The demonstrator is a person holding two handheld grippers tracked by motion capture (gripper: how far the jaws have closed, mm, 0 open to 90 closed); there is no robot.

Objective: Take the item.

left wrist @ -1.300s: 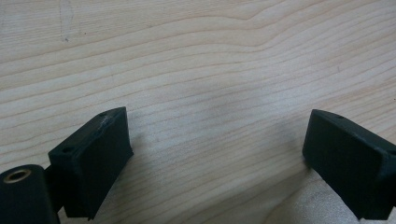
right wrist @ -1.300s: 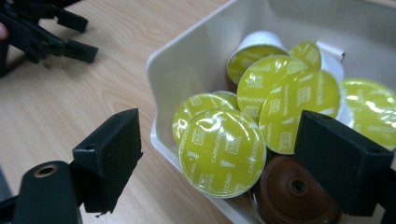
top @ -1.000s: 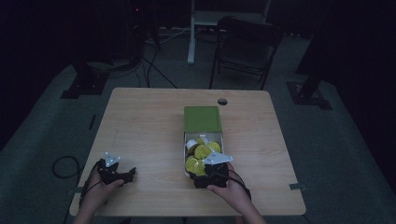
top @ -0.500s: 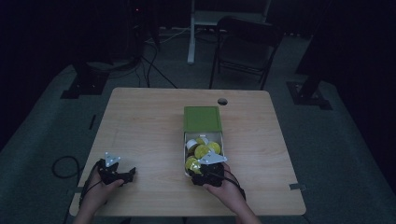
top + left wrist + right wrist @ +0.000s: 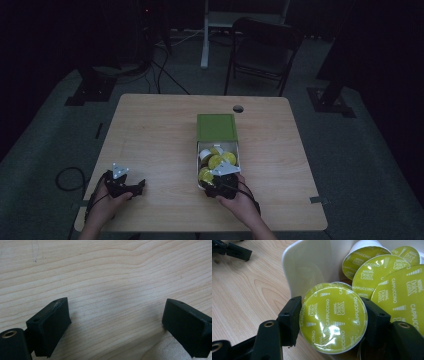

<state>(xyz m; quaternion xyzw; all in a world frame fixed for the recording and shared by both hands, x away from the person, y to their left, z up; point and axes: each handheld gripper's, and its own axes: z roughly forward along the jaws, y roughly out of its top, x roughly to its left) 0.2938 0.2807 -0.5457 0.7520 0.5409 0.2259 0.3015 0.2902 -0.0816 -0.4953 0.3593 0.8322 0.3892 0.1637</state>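
Capsule (image 5: 333, 319) of Dolce Gusto cappuccino sits clamped in the right gripper (image 5: 333, 322) — jaws just closed on its rim, at the white tray (image 5: 304, 265) edge, likely for lifting out; left gripper (image 5: 116, 322) idles open on the table (image 5: 105, 270).

I count at least 5 yellow-green cappuccino capsules (image 5: 333, 320), all sitting in 1 white tray (image 5: 307, 262). Also 1 green box (image 5: 216, 127), 1 wooden table (image 5: 150, 145), 1 chair (image 5: 262, 50) and 2 grippers.

Dim lab/studio: stand bases (image 5: 94, 90), floor cables (image 5: 167, 75), lone chair (image 5: 260, 50).
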